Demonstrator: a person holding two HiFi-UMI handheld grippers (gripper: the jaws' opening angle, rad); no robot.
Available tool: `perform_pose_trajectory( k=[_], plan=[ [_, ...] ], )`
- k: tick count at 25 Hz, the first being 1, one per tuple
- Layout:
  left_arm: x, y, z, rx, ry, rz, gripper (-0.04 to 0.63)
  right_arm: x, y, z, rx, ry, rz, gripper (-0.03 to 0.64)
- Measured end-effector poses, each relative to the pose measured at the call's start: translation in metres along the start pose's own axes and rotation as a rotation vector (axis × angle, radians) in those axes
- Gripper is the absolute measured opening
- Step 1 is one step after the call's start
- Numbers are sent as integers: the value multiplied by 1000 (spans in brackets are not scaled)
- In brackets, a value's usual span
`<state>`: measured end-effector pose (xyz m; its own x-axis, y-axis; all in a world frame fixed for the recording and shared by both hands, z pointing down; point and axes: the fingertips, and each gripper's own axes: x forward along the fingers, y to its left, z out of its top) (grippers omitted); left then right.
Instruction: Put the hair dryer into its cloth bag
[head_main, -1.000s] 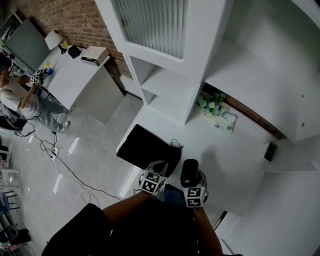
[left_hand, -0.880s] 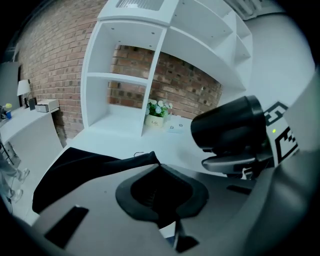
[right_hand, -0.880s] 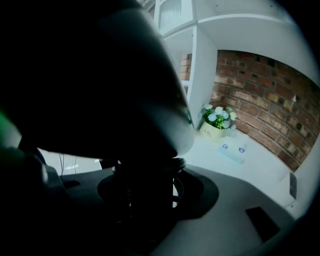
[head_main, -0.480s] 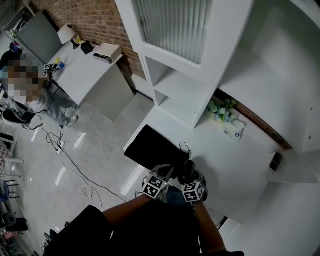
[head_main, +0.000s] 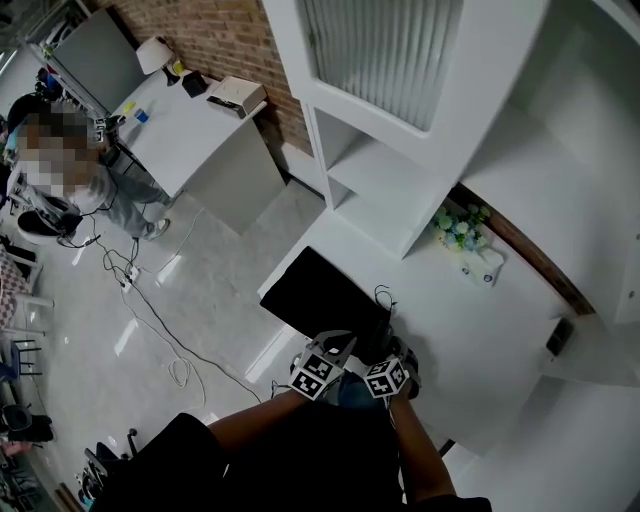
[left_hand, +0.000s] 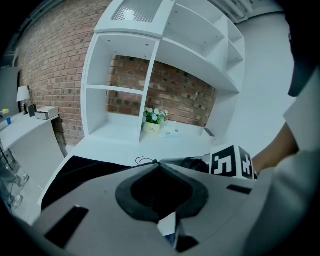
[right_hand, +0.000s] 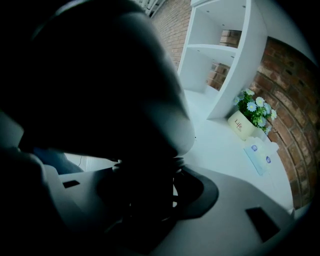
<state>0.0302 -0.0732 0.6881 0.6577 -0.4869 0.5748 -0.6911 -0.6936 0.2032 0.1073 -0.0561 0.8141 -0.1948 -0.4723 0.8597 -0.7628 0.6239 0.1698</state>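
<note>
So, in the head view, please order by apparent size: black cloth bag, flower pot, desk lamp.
1. black cloth bag.
2. flower pot and desk lamp: about alike; the lamp is farther, so unranked.

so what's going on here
A person at a white counter holds a gripper in each hand. The right gripper is clamped on a black hair dryer, held at the near end of the black cloth bag lying on the counter. The left gripper is shut, apparently pinching the bag's edge near its drawstring. The dryer isn't in the bag yet.
</note>
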Motion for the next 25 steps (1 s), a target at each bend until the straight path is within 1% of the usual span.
perform_pose_trajectory(
  k=[4, 7, 9, 12, 15, 18, 22, 25],
  plan=[
    [-5, -1, -3, -24, -8, -6, 23, 5, -5, 4, -26, 20, -20, 213],
    [-10, -4, -3, -25, -26, -18, 23, 9, -8, 4, -46, 51, -34, 213],
    [-12, -7, -2, -33, -39, -34, 23, 15, -9, 0, -63, 69, -50, 213],
    [-12, -10, 0, -65, -62, -79, 23, 16, -10, 1, -72, 69, -73, 213],
    [-13, -11, 2, -61, -71, -108, 23, 12, -8, 5, -66, 64, -83, 215],
    [-15, -16, 1, -45, -70, -120, 23, 16, -9, 0, -65, 78, -99, 216],
    [-19, -20, -5, -47, -66, -126, 23, 16, -8, 0, -52, 77, -79, 219],
    [-19, -21, -8, -54, -63, -129, 23, 16, -10, -1, -12, 67, -62, 229]
  ],
)
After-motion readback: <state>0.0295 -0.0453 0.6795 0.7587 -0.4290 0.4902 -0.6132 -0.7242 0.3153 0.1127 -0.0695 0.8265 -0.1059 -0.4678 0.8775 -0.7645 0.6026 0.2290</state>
